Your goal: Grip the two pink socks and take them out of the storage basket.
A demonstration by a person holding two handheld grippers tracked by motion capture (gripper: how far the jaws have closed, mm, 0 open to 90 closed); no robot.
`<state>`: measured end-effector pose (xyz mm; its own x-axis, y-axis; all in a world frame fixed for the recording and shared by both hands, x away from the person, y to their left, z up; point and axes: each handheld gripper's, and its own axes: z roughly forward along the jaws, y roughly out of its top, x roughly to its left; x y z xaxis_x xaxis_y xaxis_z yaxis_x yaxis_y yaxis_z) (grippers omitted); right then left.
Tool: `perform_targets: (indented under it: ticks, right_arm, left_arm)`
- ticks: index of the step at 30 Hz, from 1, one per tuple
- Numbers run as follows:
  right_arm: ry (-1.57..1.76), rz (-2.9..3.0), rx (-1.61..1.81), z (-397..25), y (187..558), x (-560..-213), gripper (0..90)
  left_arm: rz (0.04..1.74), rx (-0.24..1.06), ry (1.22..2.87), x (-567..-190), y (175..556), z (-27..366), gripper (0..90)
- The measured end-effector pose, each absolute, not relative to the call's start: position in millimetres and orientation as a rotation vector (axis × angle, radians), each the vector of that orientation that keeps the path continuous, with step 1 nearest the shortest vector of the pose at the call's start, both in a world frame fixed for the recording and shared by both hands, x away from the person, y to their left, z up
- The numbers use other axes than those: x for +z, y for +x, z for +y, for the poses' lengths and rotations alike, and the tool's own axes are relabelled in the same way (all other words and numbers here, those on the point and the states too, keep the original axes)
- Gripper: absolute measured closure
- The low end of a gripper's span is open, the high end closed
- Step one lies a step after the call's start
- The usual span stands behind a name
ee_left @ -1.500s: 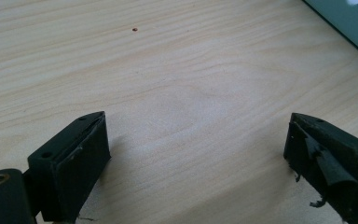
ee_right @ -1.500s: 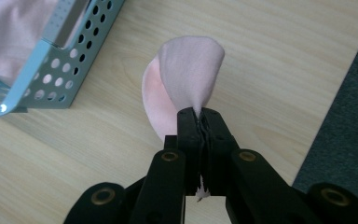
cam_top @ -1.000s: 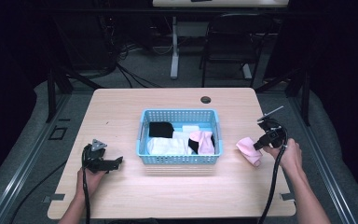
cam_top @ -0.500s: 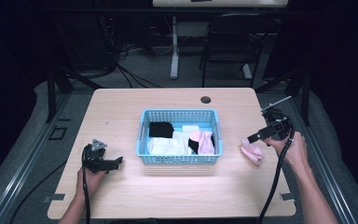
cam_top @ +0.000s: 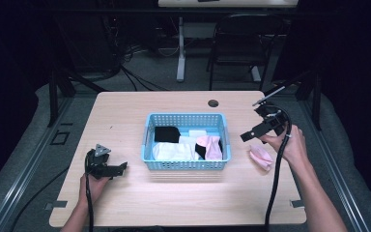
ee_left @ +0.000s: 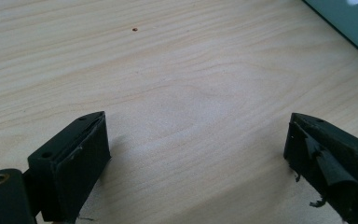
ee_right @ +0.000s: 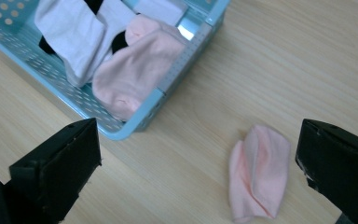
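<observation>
While left gripper point(cam_top: 107, 166) is resting idle on table point(cam_top: 125, 111), jaws apart, right gripper point(cam_top: 265, 126) is hovering empty, jaws wide, above pink sock point(ee_right: 258, 172) lying beside basket point(cam_top: 149, 145), likely sorting.

Open tool point(ee_right: 200, 163), pink sock point(ee_right: 258, 172), blue basket point(ee_right: 186, 46)

1. No readable text, label, brand name, number or sign appears in the high view or in either gripper view.
2. The blue basket point(cam_top: 187, 164) carries only a pattern of holes, no lettering.
3. The worktop point(cam_top: 125, 116) shows bare wood grain, unmarked.
</observation>
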<state>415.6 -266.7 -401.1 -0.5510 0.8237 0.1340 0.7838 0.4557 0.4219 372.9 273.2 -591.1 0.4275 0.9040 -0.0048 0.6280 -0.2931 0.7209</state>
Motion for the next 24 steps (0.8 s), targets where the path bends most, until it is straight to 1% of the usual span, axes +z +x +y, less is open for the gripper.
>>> perform_targets:
  ticks: [13, 24]
  right_arm:
    - [1.277, 2.694, 0.652, -205.4, 423.2, -391.7, 0.0]
    - [1.190, 2.759, 0.661, -164.3, 430.6, -402.4, 0.0]
  left_arm:
    - [1.288, 0.548, 2.024, -591.5, 373.0, 272.9, 6.5]
    - [1.288, 0.548, 2.024, -591.5, 373.0, 273.0, 6.5]
